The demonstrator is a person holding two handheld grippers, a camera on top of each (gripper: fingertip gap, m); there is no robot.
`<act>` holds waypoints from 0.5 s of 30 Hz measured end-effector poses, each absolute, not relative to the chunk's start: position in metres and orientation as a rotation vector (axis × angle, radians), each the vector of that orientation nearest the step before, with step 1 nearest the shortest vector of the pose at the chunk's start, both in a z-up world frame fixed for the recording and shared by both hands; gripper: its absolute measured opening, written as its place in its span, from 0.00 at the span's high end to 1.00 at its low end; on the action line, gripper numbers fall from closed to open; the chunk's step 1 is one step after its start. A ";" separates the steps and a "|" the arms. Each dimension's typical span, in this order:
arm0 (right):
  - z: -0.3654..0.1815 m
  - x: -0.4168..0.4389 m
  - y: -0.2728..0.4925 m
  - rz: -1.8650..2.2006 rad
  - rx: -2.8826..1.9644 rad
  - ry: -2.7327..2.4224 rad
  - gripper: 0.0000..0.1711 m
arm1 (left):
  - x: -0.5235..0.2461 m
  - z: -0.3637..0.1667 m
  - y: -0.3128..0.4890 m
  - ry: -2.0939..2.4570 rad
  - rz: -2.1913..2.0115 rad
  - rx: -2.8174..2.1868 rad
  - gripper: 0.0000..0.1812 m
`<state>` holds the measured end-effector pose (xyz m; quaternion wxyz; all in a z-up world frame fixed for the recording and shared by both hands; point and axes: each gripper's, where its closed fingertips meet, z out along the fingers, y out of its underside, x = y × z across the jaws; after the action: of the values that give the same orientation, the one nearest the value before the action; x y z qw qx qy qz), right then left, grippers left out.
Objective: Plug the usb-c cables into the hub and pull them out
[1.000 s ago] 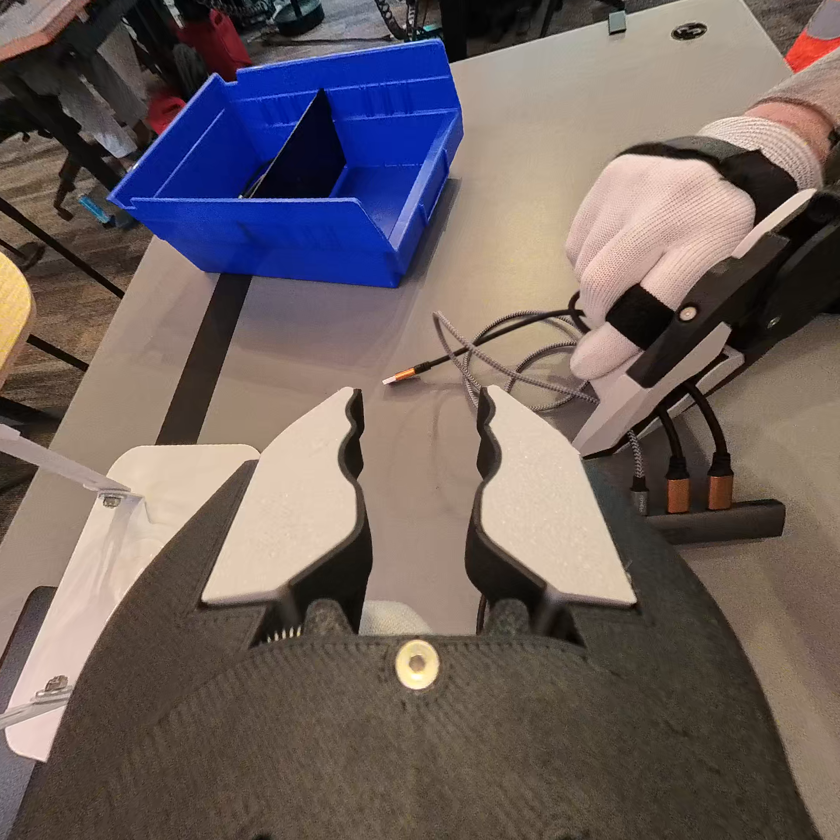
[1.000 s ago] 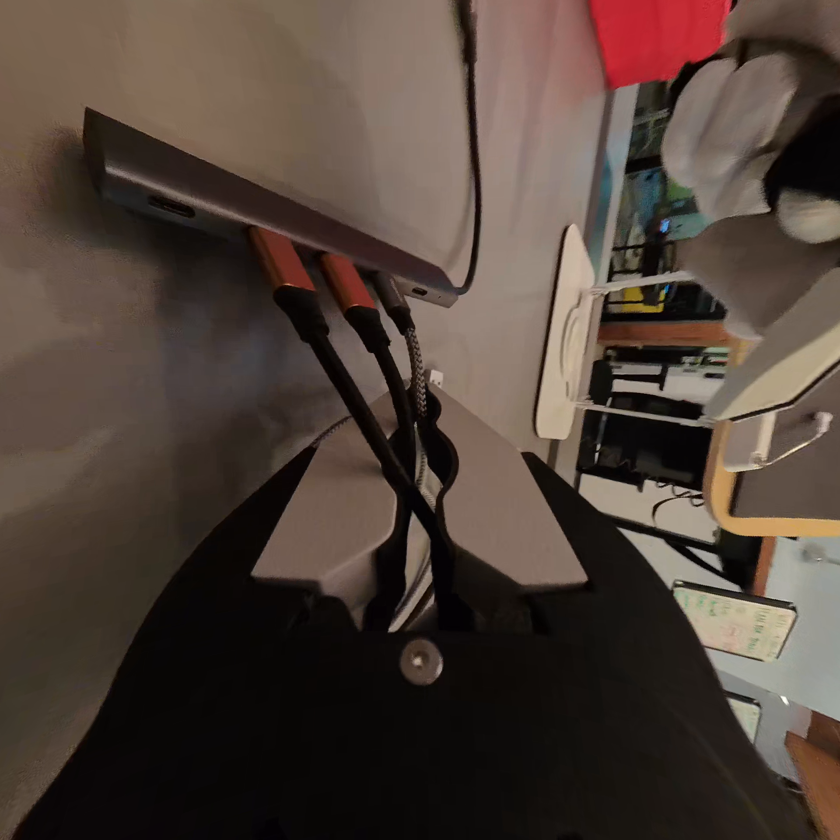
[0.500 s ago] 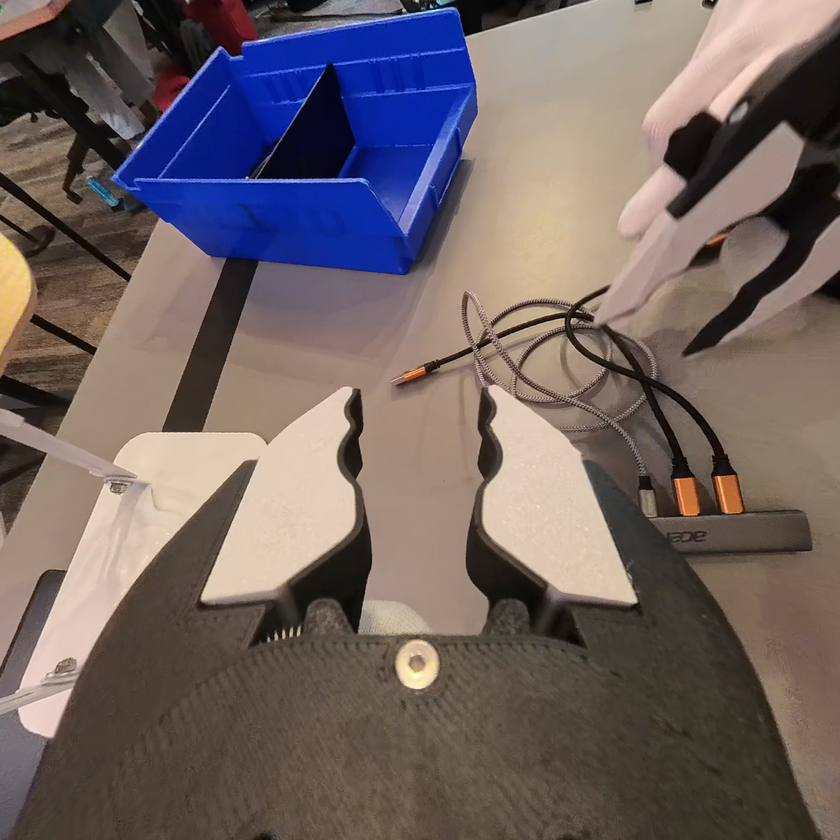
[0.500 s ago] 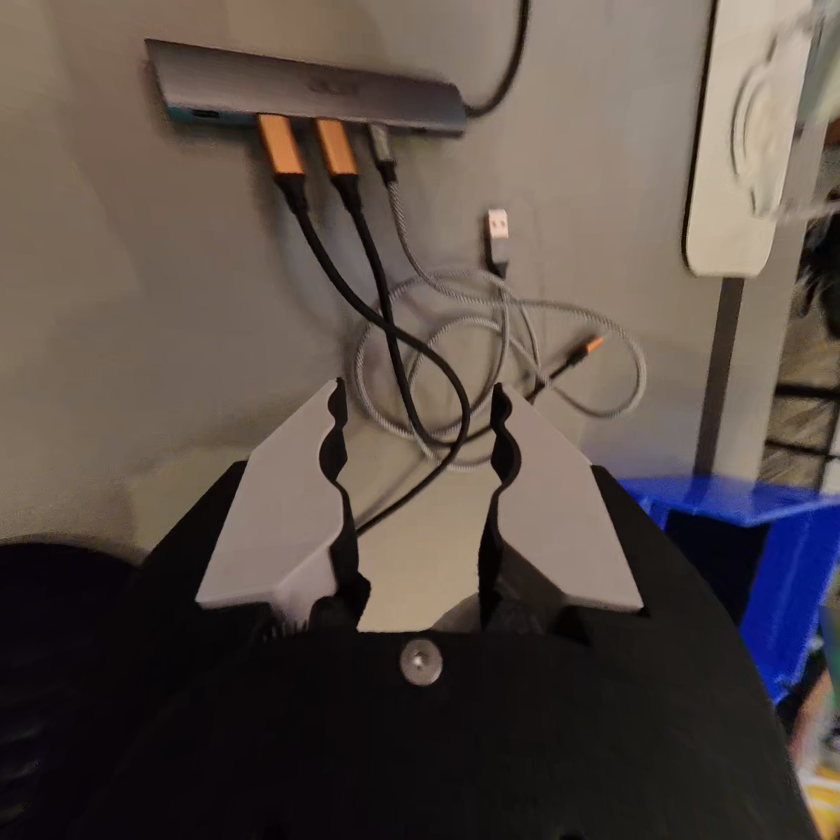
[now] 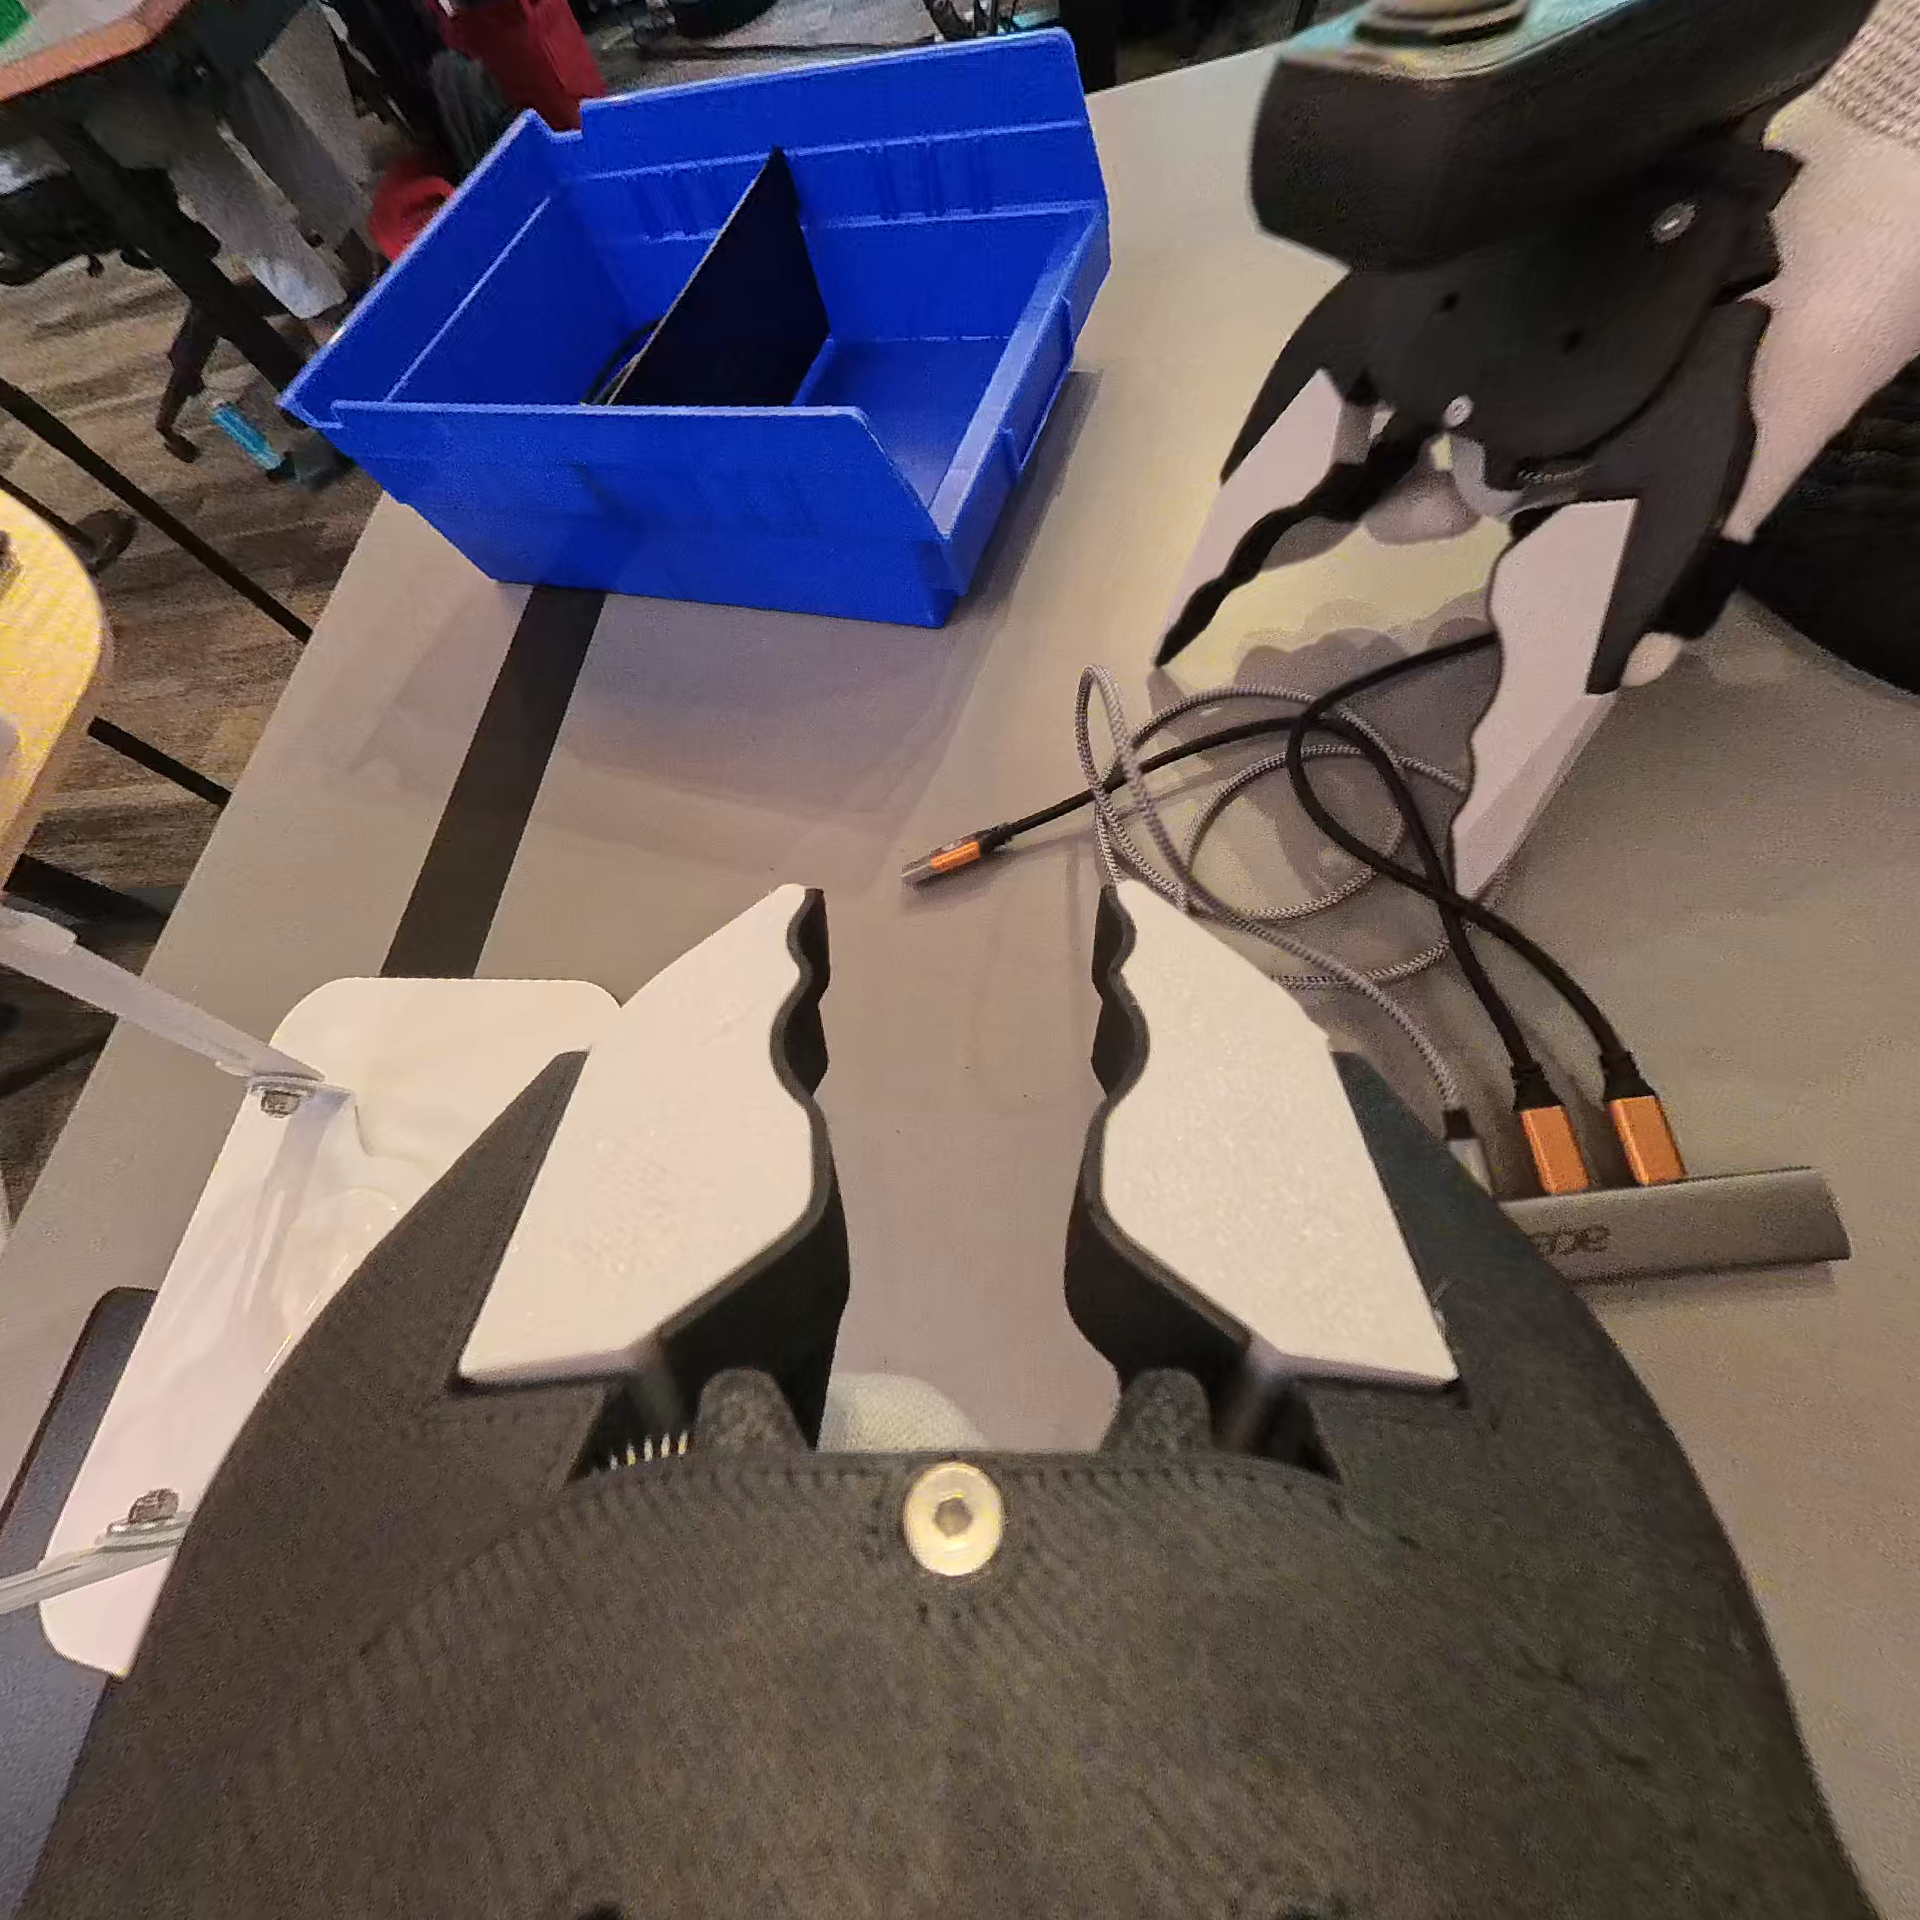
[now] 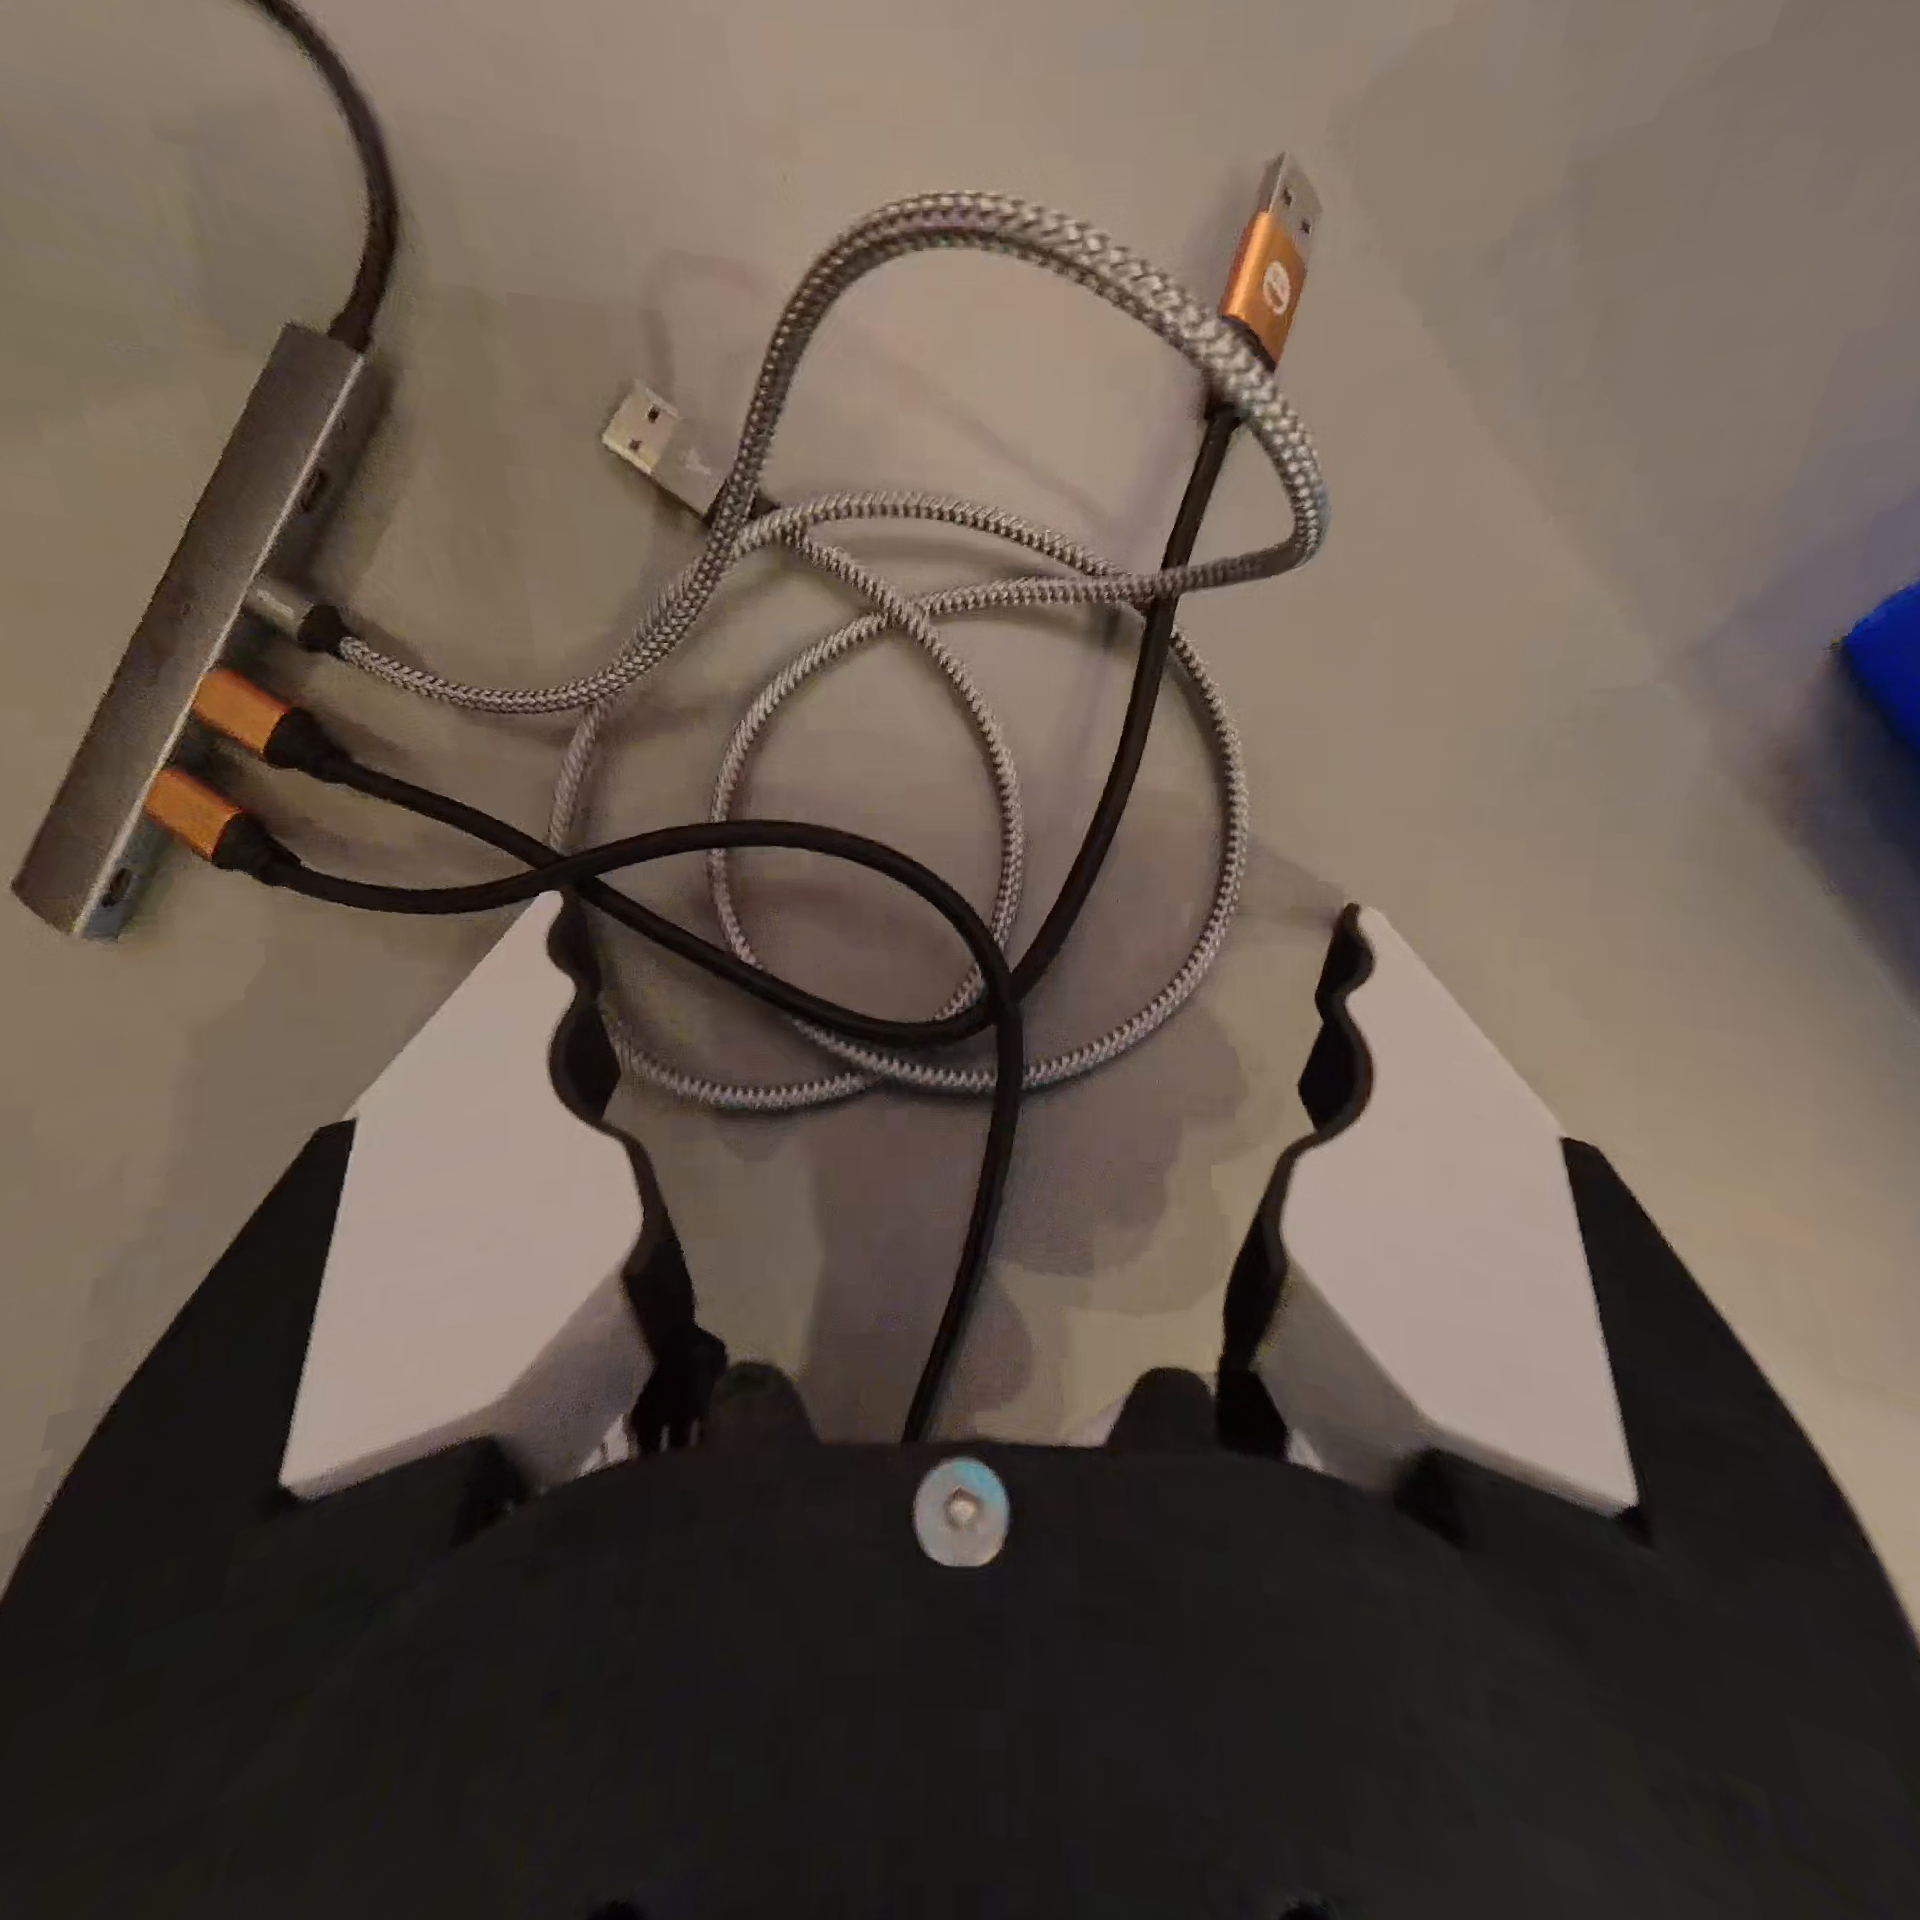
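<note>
Right claw (image 6: 956,925) spread, above cables (image 6: 935,665); hub (image 6: 197,634) far left.

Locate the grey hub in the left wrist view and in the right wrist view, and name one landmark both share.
Left wrist view: the hub lies at lower right, beside the gripper's own finger.
Right wrist view: the hub runs diagonally along the left edge.
Shared landmark: the two orange plugs seated in it.

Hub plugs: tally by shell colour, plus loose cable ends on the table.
Orange-shelled plugs in the hub: 2
Silver plug in the hub: 1
Loose orange-shelled end: 1
Loose silver end: 1
Total connectors: 5; the second black cable's far end runs out of view.
</note>
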<state>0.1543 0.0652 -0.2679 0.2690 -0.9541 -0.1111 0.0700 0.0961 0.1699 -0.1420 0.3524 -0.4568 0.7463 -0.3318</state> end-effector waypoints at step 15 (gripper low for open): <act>-0.255 0.134 0.080 0.169 -2.599 -0.201 0.21 | 0.091 -0.133 0.179 1.896 -0.880 -1.187 0.73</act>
<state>0.1338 0.0798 -0.2554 0.2614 -0.9603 -0.0742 0.0625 0.0907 0.1786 -0.1333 0.3608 -0.4605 0.7356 -0.3416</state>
